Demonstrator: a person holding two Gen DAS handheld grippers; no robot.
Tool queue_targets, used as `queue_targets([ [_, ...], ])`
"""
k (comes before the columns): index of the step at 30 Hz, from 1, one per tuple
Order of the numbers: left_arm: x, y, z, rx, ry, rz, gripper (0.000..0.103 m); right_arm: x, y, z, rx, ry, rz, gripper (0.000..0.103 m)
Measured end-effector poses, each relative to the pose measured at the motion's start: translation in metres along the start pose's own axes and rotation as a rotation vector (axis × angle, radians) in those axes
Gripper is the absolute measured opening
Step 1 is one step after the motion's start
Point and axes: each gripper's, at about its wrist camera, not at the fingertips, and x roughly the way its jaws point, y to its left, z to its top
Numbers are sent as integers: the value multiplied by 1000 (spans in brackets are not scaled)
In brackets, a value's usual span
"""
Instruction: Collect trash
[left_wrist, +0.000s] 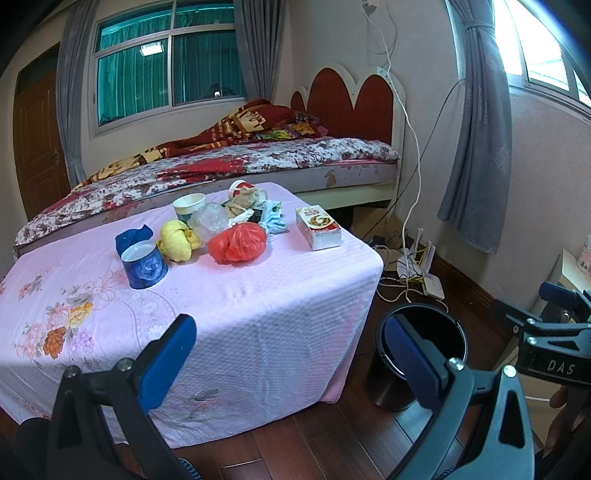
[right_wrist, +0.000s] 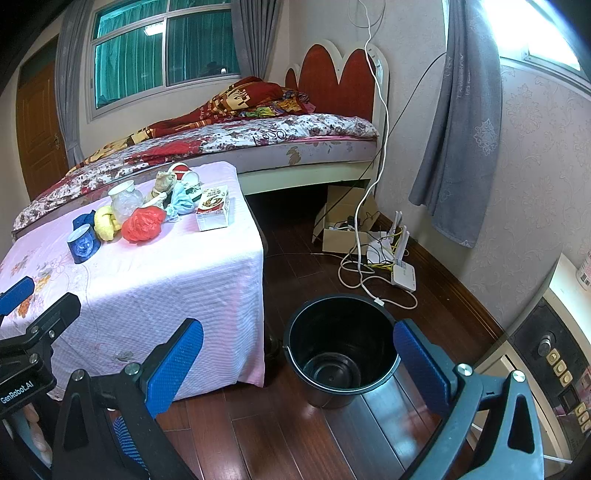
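Trash pile (left_wrist: 229, 225) heaped on pink-clothed table (left_wrist: 258, 295), red bag (left_wrist: 238, 242) at front. Black bucket (right_wrist: 341, 347) on floor beside table. Left gripper (left_wrist: 295, 354) and right gripper (right_wrist: 299, 365) spread wide, grasping nothing.

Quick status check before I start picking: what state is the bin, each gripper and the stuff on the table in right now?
Black bucket: upright on the floor beside the table, empty.
Left gripper: open, holding nothing.
Right gripper: open, holding nothing.
Blue cup: upright on the table.
Red plastic bag: crumpled, on the table.
Yellow wad: crumpled, beside the red bag.
Paper cup: upright.
Printed box: lying flat, closed.
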Motion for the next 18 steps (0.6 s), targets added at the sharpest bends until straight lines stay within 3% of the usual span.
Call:
queue_targets([
  [18, 1, -1, 1, 0, 4, -1, 102, 2, 2, 0, -1, 1, 1, 103],
])
